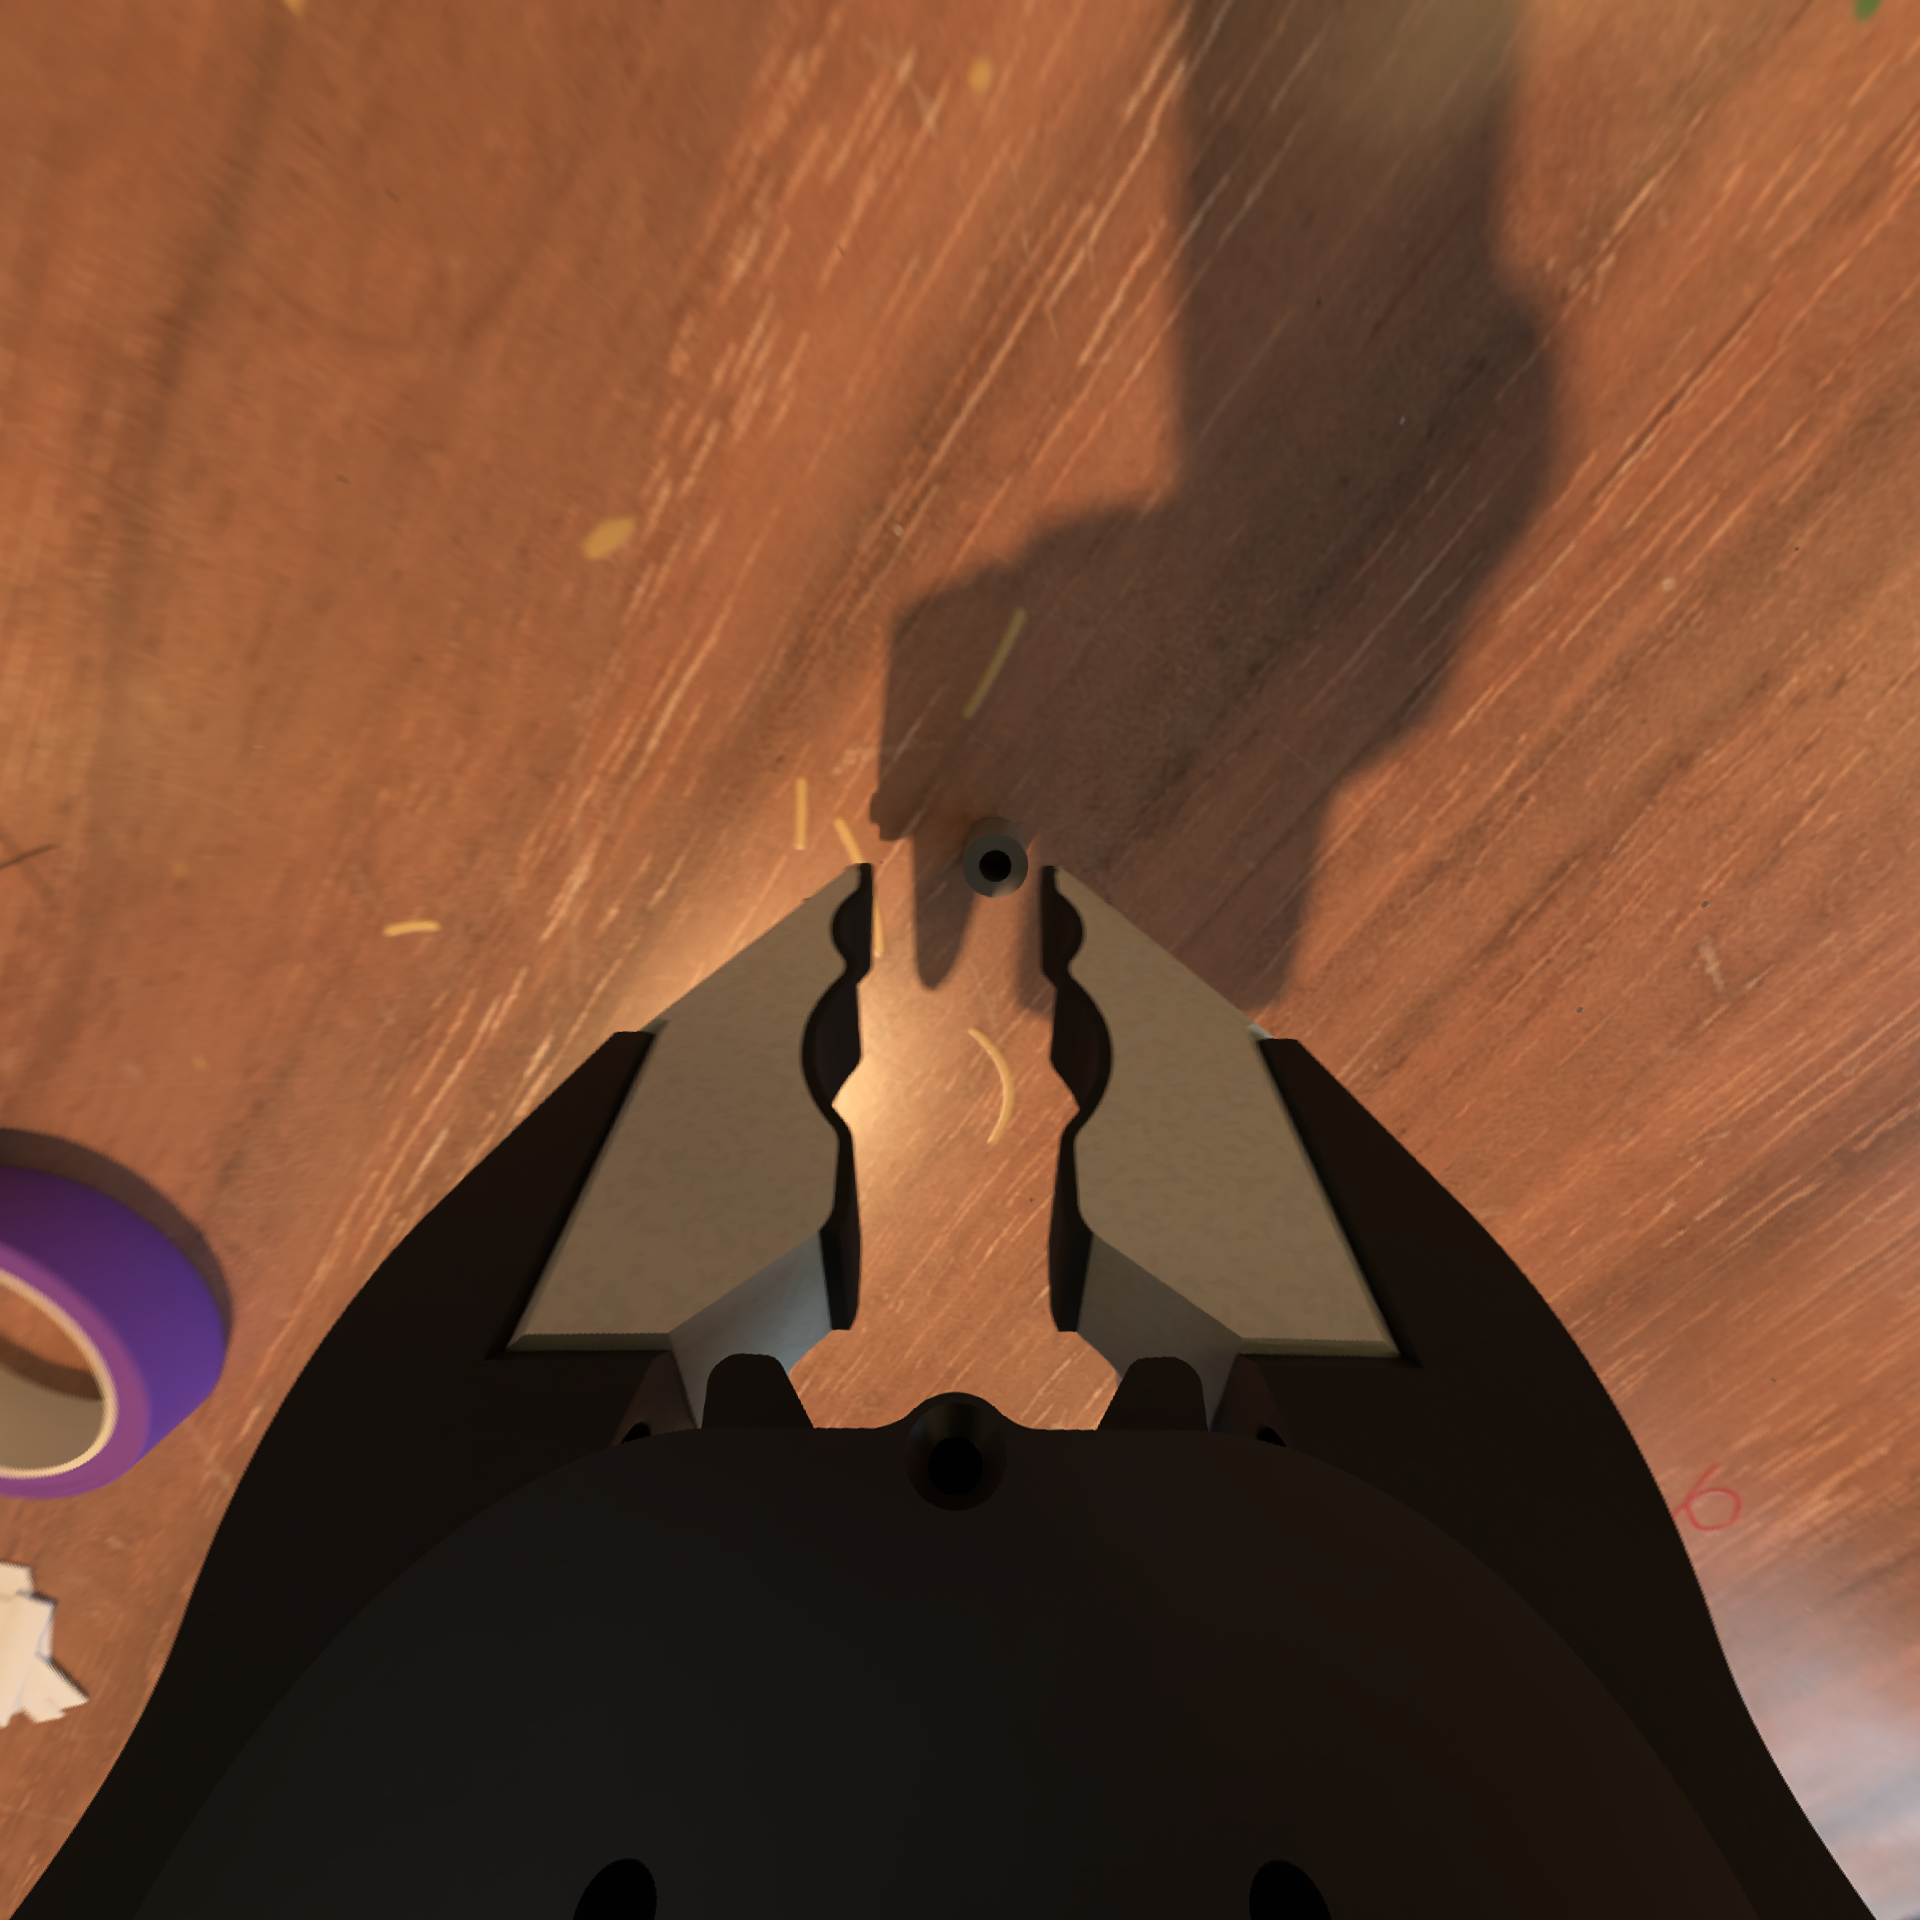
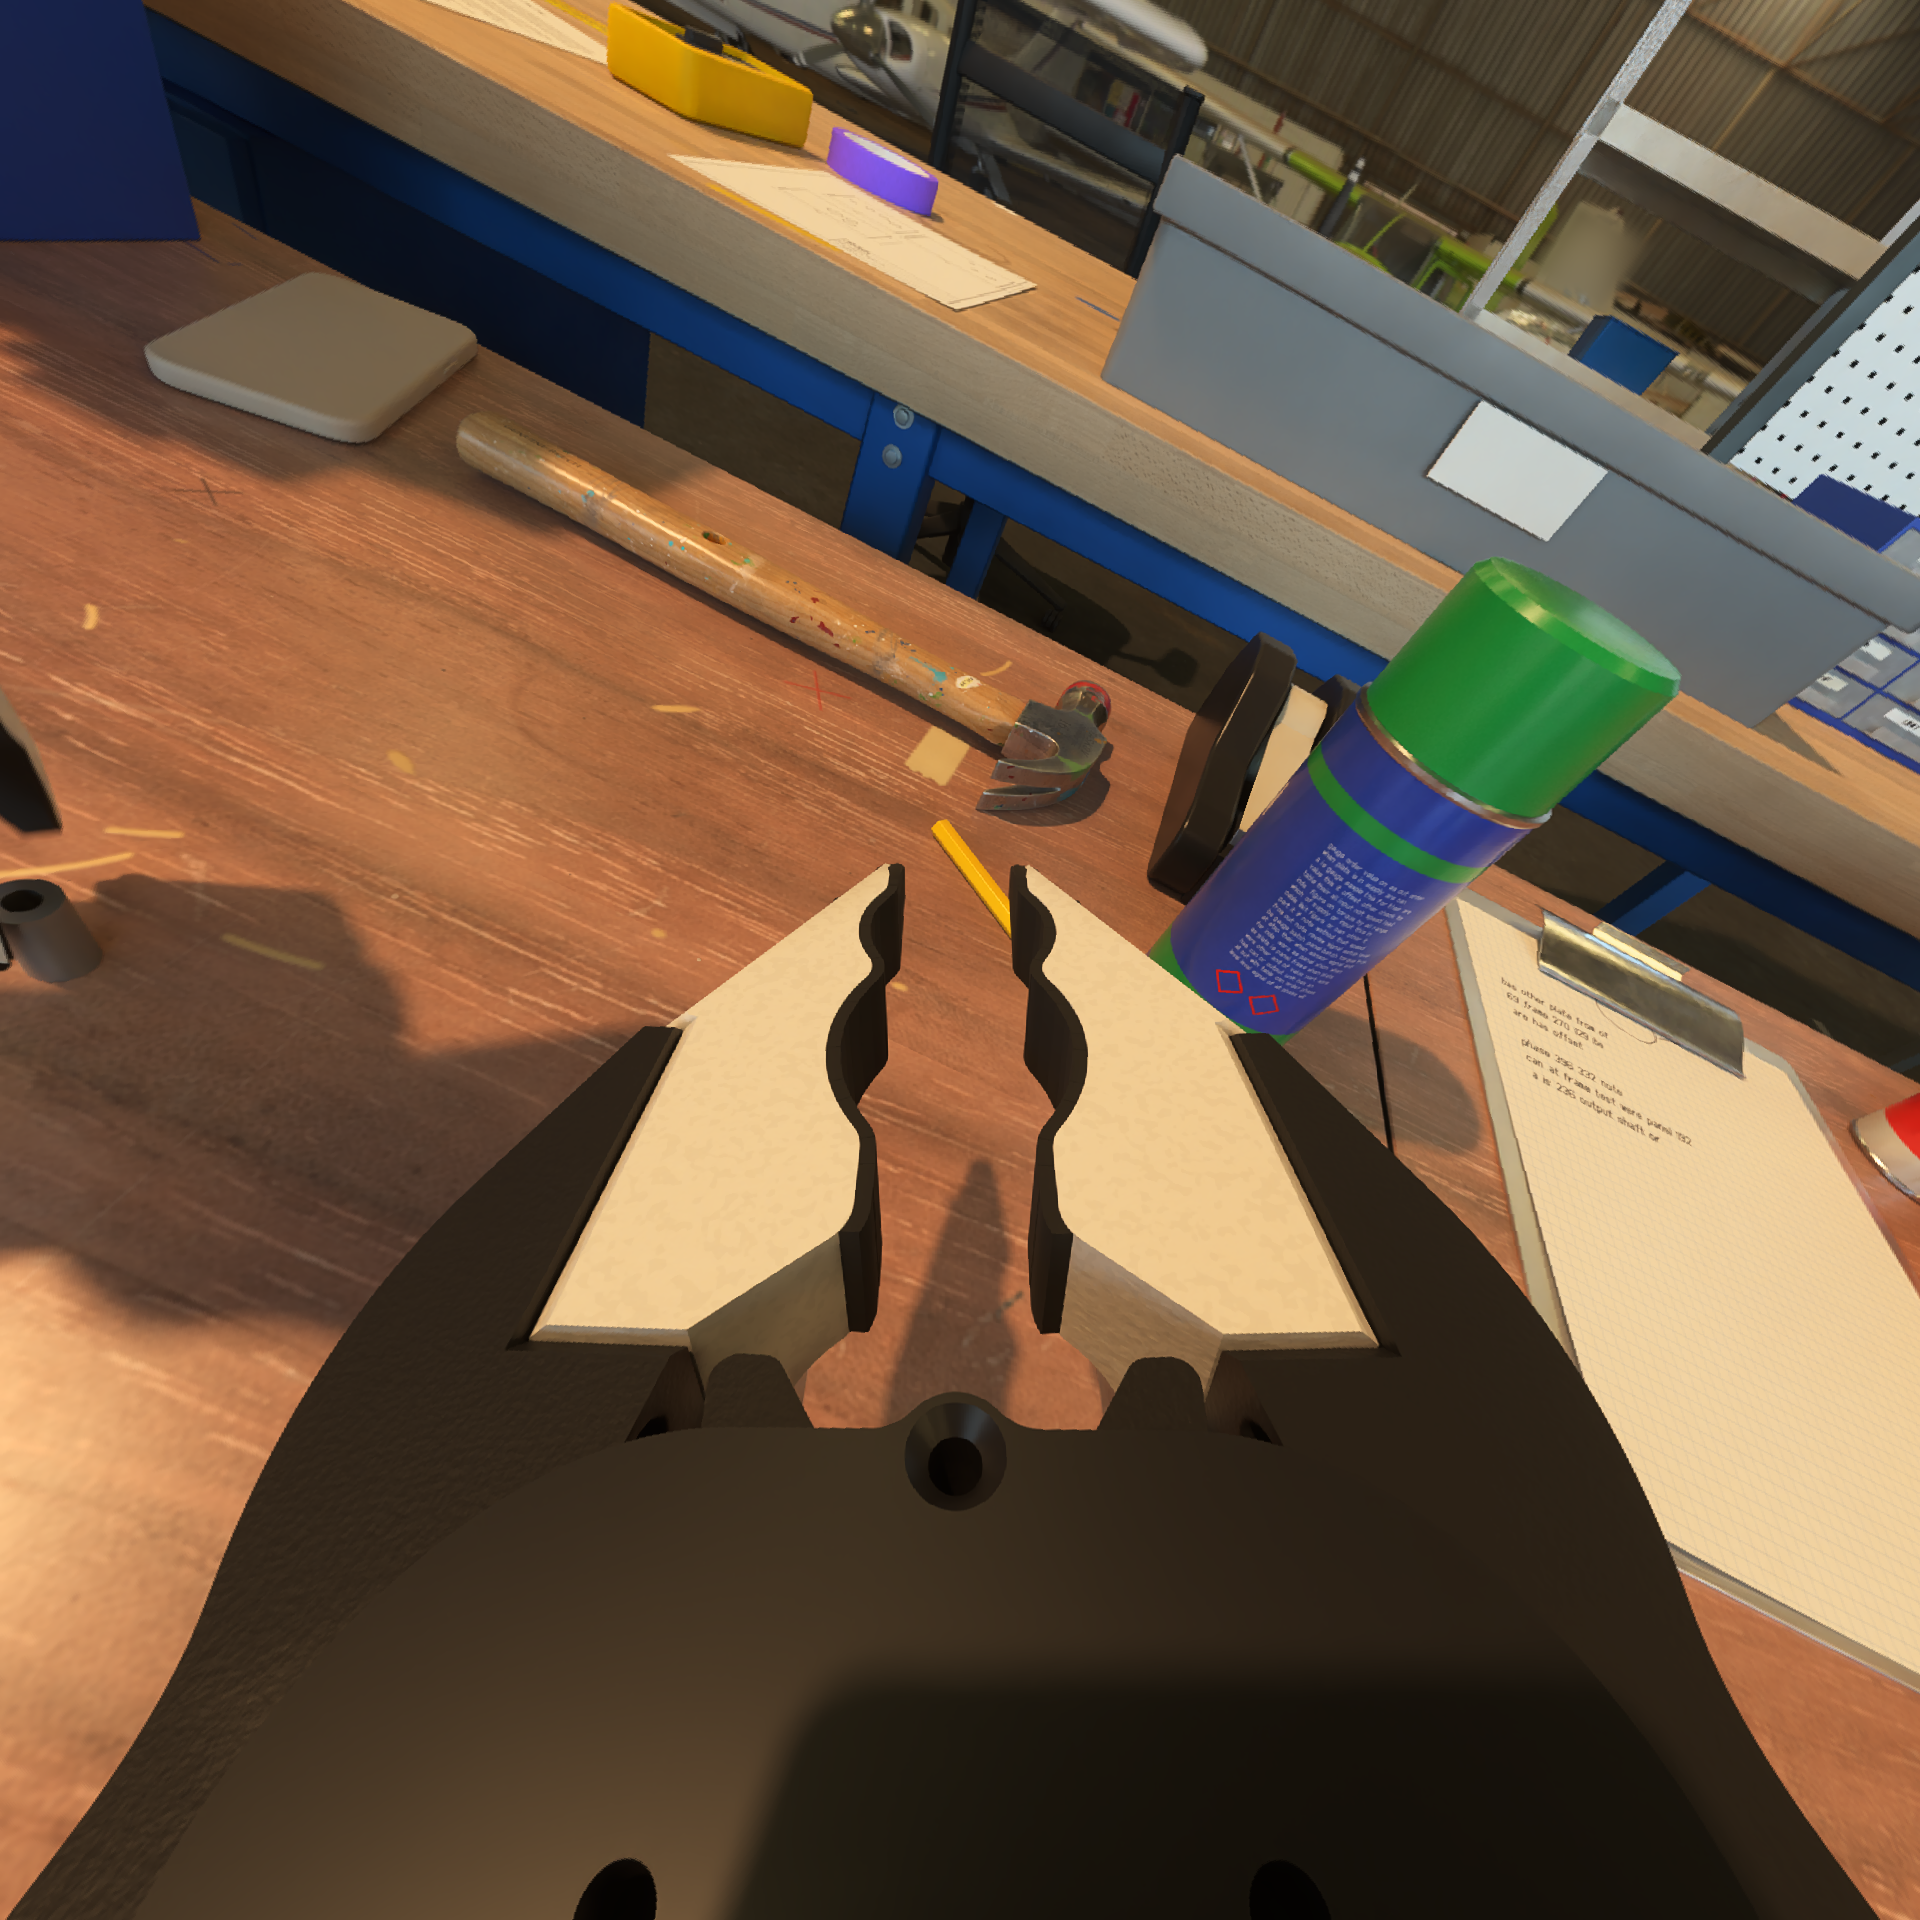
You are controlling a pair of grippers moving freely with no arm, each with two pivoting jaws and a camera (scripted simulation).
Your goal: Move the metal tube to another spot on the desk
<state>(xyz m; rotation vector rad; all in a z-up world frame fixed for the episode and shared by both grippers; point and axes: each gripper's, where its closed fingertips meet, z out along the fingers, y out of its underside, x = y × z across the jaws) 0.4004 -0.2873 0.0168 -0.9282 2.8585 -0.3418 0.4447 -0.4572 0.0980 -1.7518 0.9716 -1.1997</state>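
The metal tube (image 1: 994, 862) is a short dark grey cylinder that stands upright on the wooden desk (image 1: 520, 520). In the left wrist view I see it end-on, with its bore showing. My left gripper (image 1: 956, 878) points straight down over it, open and empty. The tube shows in the gap just past the fingertips, nearer the right finger. The tube also shows at the far left edge of the right wrist view (image 2: 42, 925). My right gripper (image 2: 956, 878) is open and empty, well to the tube's right, low over the desk.
A purple tape roll (image 1: 94, 1320) and crumpled paper (image 1: 26, 1652) lie left of the left gripper. Near the right gripper are a yellow pencil (image 2: 971, 873), a blue spray can with a green cap (image 2: 1403, 821), a hammer (image 2: 769, 613), a clipboard (image 2: 1683, 1195) and a beige pad (image 2: 312, 353).
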